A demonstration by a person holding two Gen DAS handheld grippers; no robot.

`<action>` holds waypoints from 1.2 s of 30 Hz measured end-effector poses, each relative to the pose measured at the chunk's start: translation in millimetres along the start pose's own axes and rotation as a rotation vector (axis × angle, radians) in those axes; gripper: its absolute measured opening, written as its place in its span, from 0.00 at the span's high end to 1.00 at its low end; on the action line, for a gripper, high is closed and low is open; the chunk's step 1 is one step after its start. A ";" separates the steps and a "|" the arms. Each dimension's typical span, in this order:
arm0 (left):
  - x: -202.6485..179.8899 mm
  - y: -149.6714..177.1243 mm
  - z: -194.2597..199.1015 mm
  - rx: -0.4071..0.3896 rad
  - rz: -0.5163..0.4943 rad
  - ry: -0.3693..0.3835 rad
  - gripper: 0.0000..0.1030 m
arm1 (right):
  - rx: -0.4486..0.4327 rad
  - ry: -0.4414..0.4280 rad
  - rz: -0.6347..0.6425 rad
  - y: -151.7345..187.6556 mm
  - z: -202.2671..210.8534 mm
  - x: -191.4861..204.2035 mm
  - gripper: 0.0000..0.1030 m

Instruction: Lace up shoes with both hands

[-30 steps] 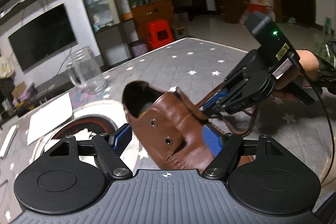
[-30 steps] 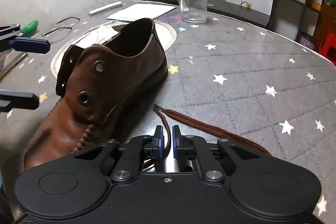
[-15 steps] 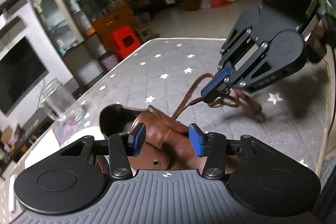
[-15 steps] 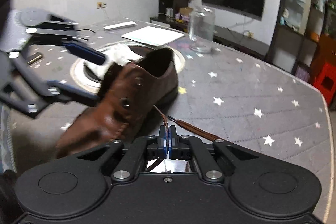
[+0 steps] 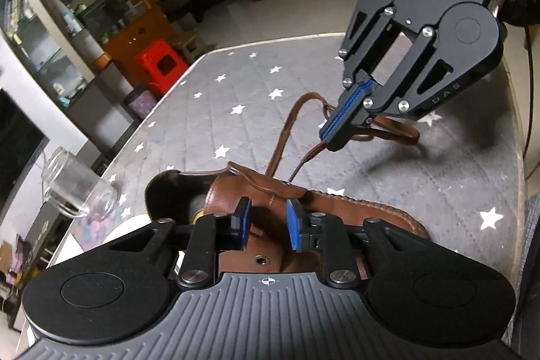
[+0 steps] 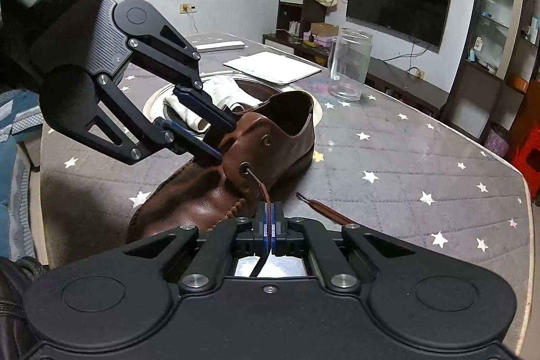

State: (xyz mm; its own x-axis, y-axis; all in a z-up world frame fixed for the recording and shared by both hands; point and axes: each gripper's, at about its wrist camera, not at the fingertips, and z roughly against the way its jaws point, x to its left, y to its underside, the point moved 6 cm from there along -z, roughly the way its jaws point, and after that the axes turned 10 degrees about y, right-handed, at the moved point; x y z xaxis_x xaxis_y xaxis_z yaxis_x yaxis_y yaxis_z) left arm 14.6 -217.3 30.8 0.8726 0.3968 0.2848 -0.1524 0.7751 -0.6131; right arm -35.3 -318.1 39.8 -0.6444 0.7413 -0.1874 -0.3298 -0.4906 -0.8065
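A brown leather shoe (image 6: 270,140) lies on the grey star-patterned table (image 6: 405,164); it also shows in the left wrist view (image 5: 337,208). A brown lace (image 6: 261,188) runs from the shoe's lower eyelet into my right gripper (image 6: 269,225), which is shut on it. The lace's other end (image 6: 324,211) lies on the table. In the left wrist view the right gripper (image 5: 341,127) holds the lace (image 5: 287,130) above the table. My left gripper (image 5: 268,221) is open, its fingers astride the shoe's upper flap; it also shows in the right wrist view (image 6: 221,139).
A glass jar (image 6: 349,63) stands beyond the shoe. White paper (image 6: 273,68) and a white cloth (image 6: 202,103) on a round inset lie at the back left. The table edge (image 6: 526,191) runs along the right. A red stool (image 5: 162,63) stands on the floor.
My left gripper has narrowed and come down over the shoe's flap. My right gripper has closed on the lace and lifted it, pulling it taut from the eyelet.
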 end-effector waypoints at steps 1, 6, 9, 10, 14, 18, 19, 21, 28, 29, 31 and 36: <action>-0.3 0.4 -1.5 0.000 -0.006 0.001 0.79 | 0.001 -0.001 0.001 0.0 -0.9 0.2 0.98; 0.5 3.3 -4.8 0.005 -0.011 0.012 0.79 | 0.002 -0.005 0.006 0.4 -2.8 1.1 0.98; -1.2 3.2 -6.3 0.005 -0.030 0.009 0.79 | 0.003 -0.006 0.009 0.6 -1.9 2.8 0.98; -1.8 2.8 -7.3 0.005 -0.037 0.008 0.79 | 0.003 -0.007 0.010 0.7 -1.5 3.5 0.98; -2.0 1.6 -10.5 -0.001 -0.057 0.010 0.79 | 0.003 -0.013 0.023 -0.6 -3.1 6.2 0.98; -2.7 -1.2 -9.0 -0.005 -0.101 -0.003 0.79 | 0.000 -0.019 0.035 -2.3 -5.3 7.9 0.98; -3.0 -2.2 -8.8 -0.004 -0.113 -0.005 0.79 | 0.001 -0.022 0.038 -2.9 -6.4 8.7 0.98; -4.1 -4.1 -9.3 -0.002 -0.140 -0.005 0.79 | 0.001 -0.026 0.043 -3.9 -8.0 9.8 0.98; -6.8 -5.9 -14.0 -0.005 -0.199 0.010 0.89 | 0.000 -0.030 0.067 -6.4 -12.5 12.9 0.98; -8.1 -5.7 -14.6 -0.008 -0.202 0.014 0.92 | -0.001 -0.031 0.068 -6.4 -12.2 13.2 0.98; -12.1 -4.5 -15.6 -0.016 -0.205 0.013 0.97 | -0.003 -0.031 0.066 -6.0 -11.0 14.1 0.98; -13.1 -1.4 -11.2 -0.046 -0.133 -0.019 0.98 | -0.002 -0.027 0.060 -5.0 -9.0 14.0 0.98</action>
State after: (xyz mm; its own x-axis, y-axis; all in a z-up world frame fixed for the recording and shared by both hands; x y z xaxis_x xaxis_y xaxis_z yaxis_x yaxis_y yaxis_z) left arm 8.5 -229.2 19.7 0.8745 0.3020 0.3796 -0.0142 0.7982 -0.6022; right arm -36.5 -301.1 36.2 -0.6817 0.6977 -0.2202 -0.2886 -0.5330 -0.7954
